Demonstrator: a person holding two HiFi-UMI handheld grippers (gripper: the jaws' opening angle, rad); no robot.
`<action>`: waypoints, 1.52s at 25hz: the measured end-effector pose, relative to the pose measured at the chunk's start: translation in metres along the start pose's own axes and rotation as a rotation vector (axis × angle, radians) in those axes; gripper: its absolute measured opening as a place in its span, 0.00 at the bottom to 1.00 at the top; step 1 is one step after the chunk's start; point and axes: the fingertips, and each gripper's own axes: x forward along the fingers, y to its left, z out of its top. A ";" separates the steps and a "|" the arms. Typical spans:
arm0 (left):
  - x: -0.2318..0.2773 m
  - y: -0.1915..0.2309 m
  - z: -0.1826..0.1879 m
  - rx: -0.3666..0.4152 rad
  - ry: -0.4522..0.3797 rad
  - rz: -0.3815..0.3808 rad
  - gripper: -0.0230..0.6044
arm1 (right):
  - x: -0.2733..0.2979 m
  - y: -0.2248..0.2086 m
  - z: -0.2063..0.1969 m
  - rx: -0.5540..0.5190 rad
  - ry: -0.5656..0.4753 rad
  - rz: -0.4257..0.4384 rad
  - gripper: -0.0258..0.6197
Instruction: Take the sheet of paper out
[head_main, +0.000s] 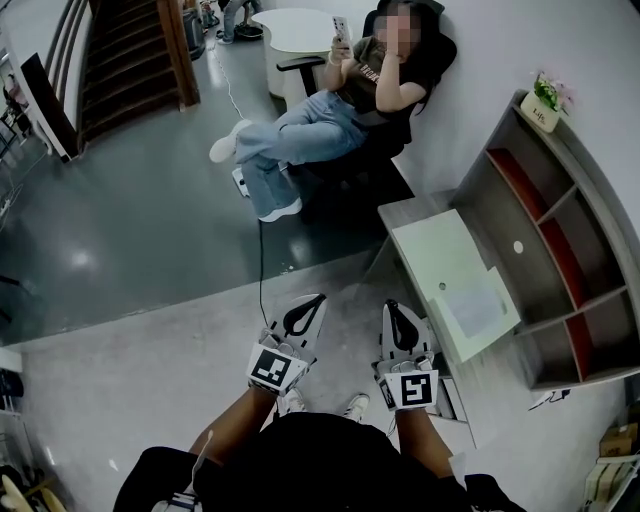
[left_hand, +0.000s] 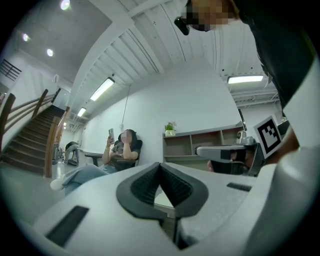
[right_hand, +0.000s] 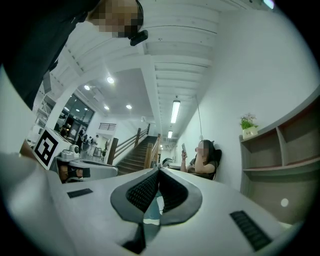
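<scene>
- At lower centre of the head view, the left gripper (head_main: 311, 306) has its jaws closed tip to tip. Its own view shows nothing between them.
- Just to its right, the right gripper (head_main: 396, 314) is closed the same way and is also empty.
- We count two grippers, side by side, both pointing toward the upper part of the frame.
- Right of centre, one pale sheet of paper (head_main: 473, 306) lies flat on the white desk (head_main: 425, 243), near its lower end. It is apart from both grippers.
- We judge the task not yet started. The reach, the grip and the lift-out all remain.
- At far right we count one shelf unit (head_main: 585, 205) with one potted plant (head_main: 547, 101) on top.
- At upper centre is one seated person (head_main: 335, 115), and at upper left one staircase (head_main: 125, 60).
</scene>
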 end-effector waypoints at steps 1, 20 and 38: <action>-0.002 0.003 -0.001 -0.009 0.007 -0.004 0.05 | 0.001 0.004 -0.001 -0.010 -0.001 -0.002 0.08; 0.005 0.020 0.003 0.000 -0.059 -0.134 0.05 | 0.011 0.011 -0.003 -0.007 -0.019 -0.122 0.08; 0.115 -0.004 -0.013 -0.007 0.000 -0.215 0.05 | 0.023 -0.097 -0.023 -0.019 0.022 -0.171 0.08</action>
